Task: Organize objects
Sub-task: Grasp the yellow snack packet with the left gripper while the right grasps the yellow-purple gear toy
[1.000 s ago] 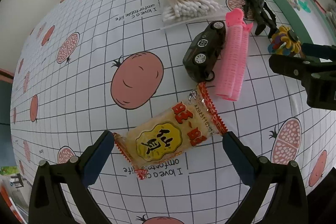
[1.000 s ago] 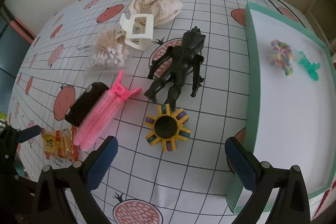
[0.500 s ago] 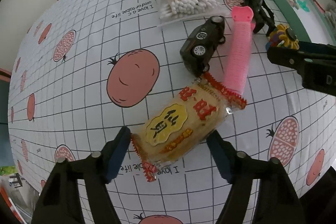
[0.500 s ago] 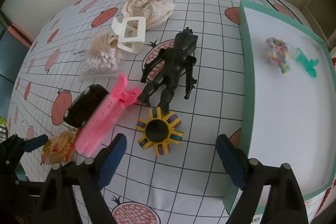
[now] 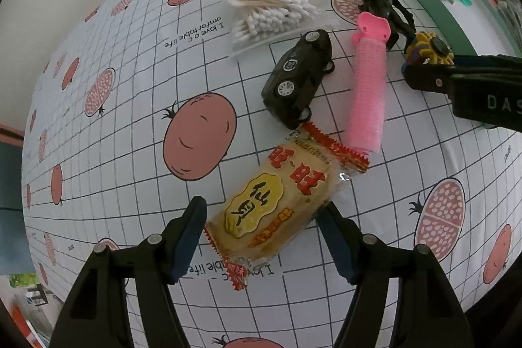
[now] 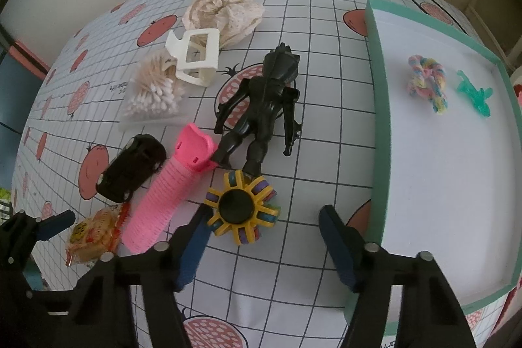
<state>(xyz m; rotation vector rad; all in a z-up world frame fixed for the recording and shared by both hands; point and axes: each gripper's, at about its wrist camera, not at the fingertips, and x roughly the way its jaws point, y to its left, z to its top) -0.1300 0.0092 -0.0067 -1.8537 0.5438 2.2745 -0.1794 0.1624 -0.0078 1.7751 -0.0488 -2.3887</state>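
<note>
Looking along my left gripper [image 5: 262,217], I see the snack packet [image 5: 280,207] lying between its fingers on the table [image 5: 130,126], long axis running from near-left to far-right toward the pink roller [image 5: 368,87]. The jaws stand partly open, close on both sides; I cannot tell if they touch. My right gripper [image 6: 264,224] gapes wide, empty, just short of the spinner toy [image 6: 241,207].

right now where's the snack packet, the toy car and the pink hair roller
snack packet [image 5: 277,207]: left wrist view, on the yellow label at the packet's middle
toy car [image 5: 298,77]: left wrist view, on the car's black side
pink hair roller [image 6: 163,194]: right wrist view, on the ribbed barrel
</note>
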